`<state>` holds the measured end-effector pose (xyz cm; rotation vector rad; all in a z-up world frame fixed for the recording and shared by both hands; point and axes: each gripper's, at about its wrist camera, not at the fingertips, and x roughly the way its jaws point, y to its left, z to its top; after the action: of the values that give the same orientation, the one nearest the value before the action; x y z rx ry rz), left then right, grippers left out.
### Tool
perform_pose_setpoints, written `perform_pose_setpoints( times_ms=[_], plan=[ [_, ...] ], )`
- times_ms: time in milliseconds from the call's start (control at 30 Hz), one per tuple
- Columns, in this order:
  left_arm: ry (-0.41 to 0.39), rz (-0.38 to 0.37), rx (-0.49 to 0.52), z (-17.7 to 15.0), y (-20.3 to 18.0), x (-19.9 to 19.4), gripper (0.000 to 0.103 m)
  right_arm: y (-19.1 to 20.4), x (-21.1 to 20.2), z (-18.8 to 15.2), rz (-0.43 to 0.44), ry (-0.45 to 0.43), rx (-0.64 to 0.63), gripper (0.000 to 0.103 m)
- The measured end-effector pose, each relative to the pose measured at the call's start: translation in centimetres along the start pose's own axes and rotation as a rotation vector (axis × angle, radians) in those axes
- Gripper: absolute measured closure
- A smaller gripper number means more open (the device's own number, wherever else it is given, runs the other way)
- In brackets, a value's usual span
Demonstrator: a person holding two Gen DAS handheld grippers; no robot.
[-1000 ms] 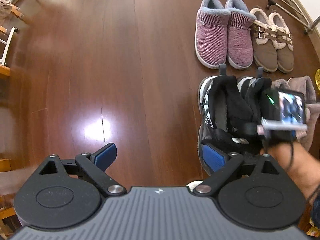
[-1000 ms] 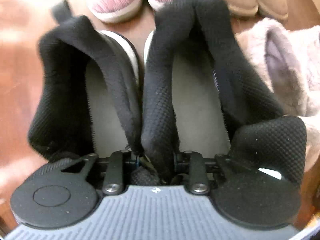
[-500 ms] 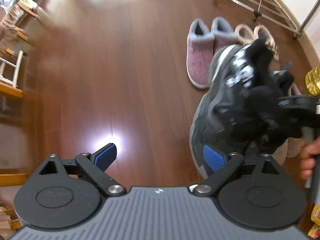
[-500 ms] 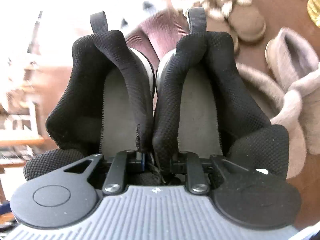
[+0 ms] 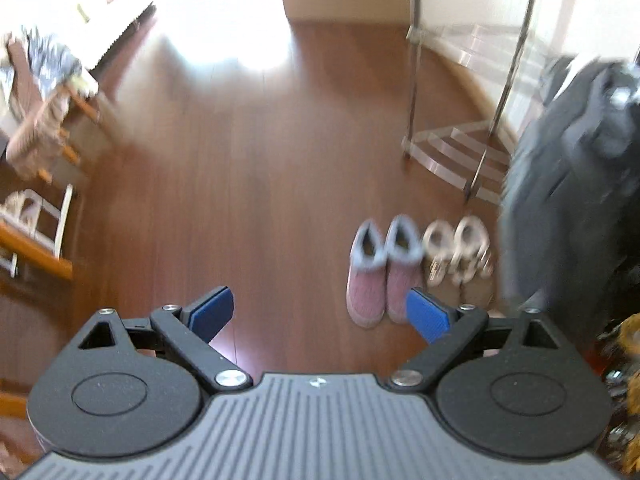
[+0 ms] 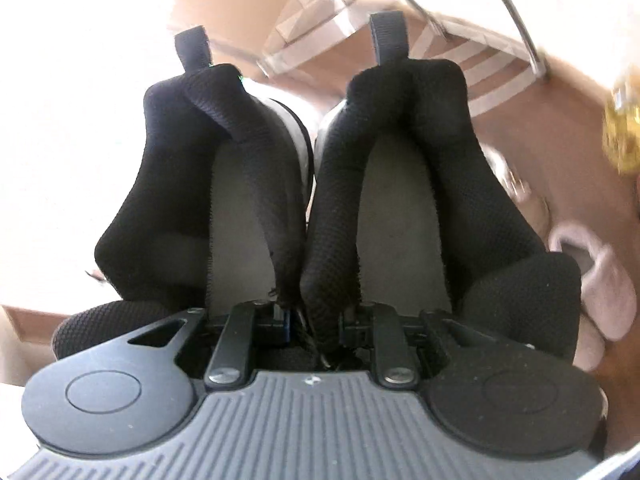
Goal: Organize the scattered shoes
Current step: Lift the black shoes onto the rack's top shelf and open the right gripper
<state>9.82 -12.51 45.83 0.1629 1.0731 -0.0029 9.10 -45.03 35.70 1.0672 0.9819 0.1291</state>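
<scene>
Inspecting the floor (image 5: pixel 248 208) from my left gripper (image 5: pixel 320 314), I found dark reddish wood boards with a glossy finish and a bright glare patch at the far end. My left jaws stood wide apart with nothing between the blue pads (image 5: pixel 426 314). Two pairs sat side by side on the boards ahead and to the right: pink knitted slippers (image 5: pixel 380 280) with grey fuzzy collars, touching each other, and just beside them tan slippers (image 5: pixel 460 260) with pale fleece lining. Beyond them stood a chrome rack (image 5: pixel 460 152) with thin upright poles and slatted lower bars. Wooden furniture draped with cloth (image 5: pixel 40 128) occupied the left edge. At the right edge a dark blurred mass hung in the air, the black sneakers (image 6: pixel 320 184) as held by my right gripper (image 6: pixel 316 320). From the right wrist view, my right jaws were nearly closed, pinching the two inner collar walls of the sneakers together; both shoes filled the view and blocked most of the room. Their collars were black padded mesh, each with a webbing heel loop, and pale grey insoles showed inside. A fluffy mauve slipper (image 6: pixel 600 280) lay on the floor to the lower right.
</scene>
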Motion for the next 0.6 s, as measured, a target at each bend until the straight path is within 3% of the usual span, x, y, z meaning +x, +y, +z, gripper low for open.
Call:
perform_pose_setpoints(
  times_ms=[200, 333, 400, 500, 600],
  plan=[
    [-0.183, -0.133, 0.077, 10.8, -2.9, -5.2, 0.008, 11.7, -10.0, 8.8, 0.09, -0.17, -0.069, 0.086],
    [-0.301, -0.23, 0.152, 17.2, -5.0, -7.1, 0.008, 20.3, -14.1, 15.4, 0.066, -0.285, -0.125, 0.086],
    [-0.359, -0.288, 0.187, 20.8, -5.5, -8.1, 0.008, 24.1, -14.8, 18.4, 0.028, -0.316, -0.161, 0.086],
    [-0.38, -0.374, 0.201, 25.6, -5.0, -8.5, 0.008, 28.7, -14.7, 22.3, -0.039, -0.328, -0.188, 0.086],
    [-0.389, -0.417, 0.213, 30.0, -4.3, -8.0, 0.008, 35.5, -12.3, 28.4, -0.21, -0.308, -0.246, 0.086]
  ],
)
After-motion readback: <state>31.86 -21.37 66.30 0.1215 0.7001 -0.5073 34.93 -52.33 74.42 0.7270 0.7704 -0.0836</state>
